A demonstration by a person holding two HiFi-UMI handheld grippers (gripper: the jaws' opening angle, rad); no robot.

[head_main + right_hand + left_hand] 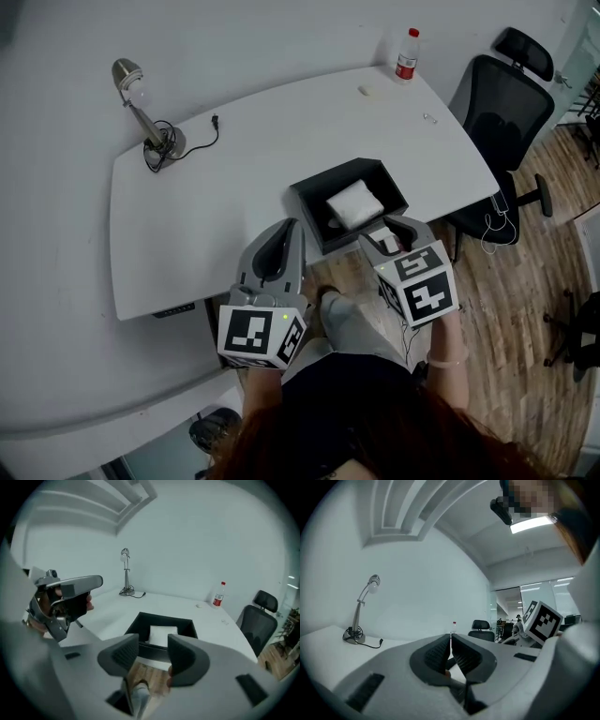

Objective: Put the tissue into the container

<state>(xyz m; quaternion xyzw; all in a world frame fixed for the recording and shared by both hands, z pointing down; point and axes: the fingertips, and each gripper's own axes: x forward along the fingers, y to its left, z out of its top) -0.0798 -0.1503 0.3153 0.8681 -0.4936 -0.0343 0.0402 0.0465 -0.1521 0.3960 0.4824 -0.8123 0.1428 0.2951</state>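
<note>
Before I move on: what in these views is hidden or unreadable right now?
- Head view: the right gripper covers part of the near rim of the container.
- All views: anything under the tissue, hidden by the tissue itself.
- Right gripper view: the container's near wall hides the tissue's near edge.
- Head view: the small pale item beside the bottle, too small to identify.

In the head view, the right gripper [391,226] hides part of the box's [309,202] near wall. A speck [366,91] and a 2nd speck [428,118] by the bottle [406,54] are too small to name. In the left gripper view, only the bottle's cap shows.
</note>
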